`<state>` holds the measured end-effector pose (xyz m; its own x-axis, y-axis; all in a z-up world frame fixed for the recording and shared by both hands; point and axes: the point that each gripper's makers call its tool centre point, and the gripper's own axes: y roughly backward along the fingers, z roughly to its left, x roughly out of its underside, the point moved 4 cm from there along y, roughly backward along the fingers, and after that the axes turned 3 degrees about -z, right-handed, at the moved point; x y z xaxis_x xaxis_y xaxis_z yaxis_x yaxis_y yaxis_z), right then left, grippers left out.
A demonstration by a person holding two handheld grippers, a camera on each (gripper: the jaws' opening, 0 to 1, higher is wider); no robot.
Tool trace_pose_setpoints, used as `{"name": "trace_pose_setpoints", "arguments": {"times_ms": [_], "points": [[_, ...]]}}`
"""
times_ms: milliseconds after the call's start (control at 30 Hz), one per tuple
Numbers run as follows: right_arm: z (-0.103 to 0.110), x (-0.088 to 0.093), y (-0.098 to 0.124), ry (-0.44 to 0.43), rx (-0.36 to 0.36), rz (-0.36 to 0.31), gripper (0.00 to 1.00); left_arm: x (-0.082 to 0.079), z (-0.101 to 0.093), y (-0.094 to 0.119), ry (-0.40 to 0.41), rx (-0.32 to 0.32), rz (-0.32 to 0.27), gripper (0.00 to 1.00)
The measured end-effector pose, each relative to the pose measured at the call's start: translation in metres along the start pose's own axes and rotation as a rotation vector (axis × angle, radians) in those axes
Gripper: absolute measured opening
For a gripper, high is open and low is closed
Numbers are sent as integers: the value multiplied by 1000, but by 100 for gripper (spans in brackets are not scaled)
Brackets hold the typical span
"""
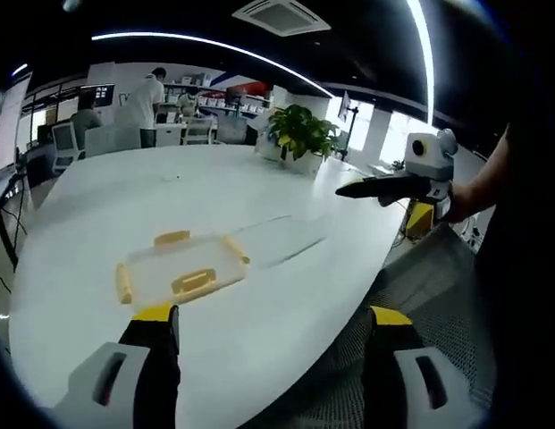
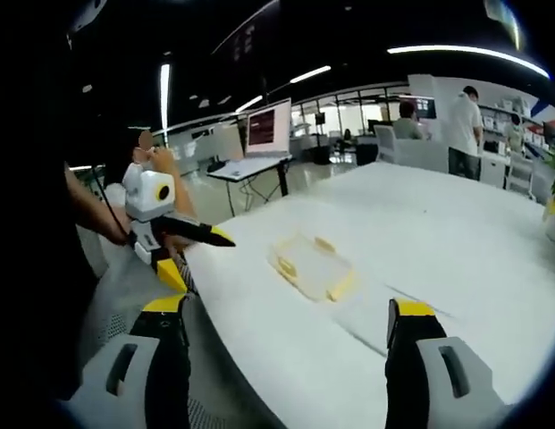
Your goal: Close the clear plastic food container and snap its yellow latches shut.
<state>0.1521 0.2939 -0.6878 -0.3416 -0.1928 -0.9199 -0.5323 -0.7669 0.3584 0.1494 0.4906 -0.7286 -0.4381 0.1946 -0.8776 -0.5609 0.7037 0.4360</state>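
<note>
Clear plastic food container (image 1: 181,269) lies flat on the white oval table (image 1: 206,192), near its front edge, with yellow latches (image 1: 194,282) along its sides; whether they are snapped cannot be told. Left gripper (image 1: 270,322) hovers above the table edge, jaws spread wide, holding nothing. Right gripper (image 2: 289,313) likewise gapes wide, empty, with the container ahead between its jaws. A potted plant (image 1: 301,136) stands at the far side of the table. People stand at desks beyond.

white table (image 1: 259,340) with clear container (image 1: 181,267), potted plant (image 1: 301,137)
</note>
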Motion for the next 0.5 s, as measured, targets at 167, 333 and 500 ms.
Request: {"name": "trace_pose_setpoints", "arguments": {"times_ms": [167,333,500], "points": [[4,-1,-8,4,-32,9,89,-4,8,0,10,14,11,81],[4,2,-19,14,-46,23,92,-1,13,0,-16,38,46,80],[4,0,-31,17,-64,23,91,-1,17,-1,-13,66,70,80]]}}
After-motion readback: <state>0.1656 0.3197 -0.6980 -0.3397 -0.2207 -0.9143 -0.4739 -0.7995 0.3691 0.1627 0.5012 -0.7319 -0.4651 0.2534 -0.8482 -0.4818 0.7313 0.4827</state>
